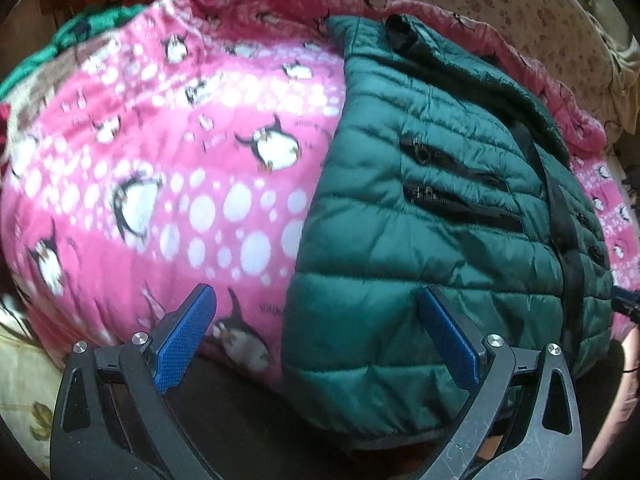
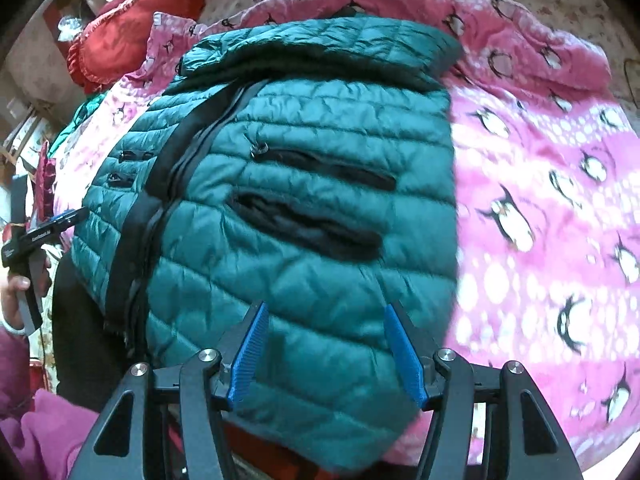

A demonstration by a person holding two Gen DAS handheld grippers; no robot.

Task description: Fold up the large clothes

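In the left wrist view, the left gripper (image 1: pixel 316 300) sits low in the foreground with its blue fingers (image 1: pixel 188 332) spread wide and nothing between them; one finger lies over the pink blanket, the other over the near edge of the jacket. Whether the pads rest on the cloth or hover just above it is hard to tell from this angle.

In the right wrist view, the right gripper (image 2: pixel 325 316) is likewise spread apart and empty, aimed forward over the lower part of the green quilted jacket (image 2: pixel 304 216). At that view's left edge the person's left hand (image 2: pixel 14 296) grips the handle of the other tool, which is held beside the jacket's left side.

The jacket lies front-up on a pink penguin blanket (image 1: pixel 168 152), zipped along a black zipper strip (image 2: pixel 160 184), with two dark pocket openings (image 2: pixel 308 208) across its chest. Its top portion is folded over at the far end. Beyond the blanket's ruffled edge lie a red cushion (image 2: pixel 128 32) and a pale spotted bed cover (image 1: pixel 500 8).
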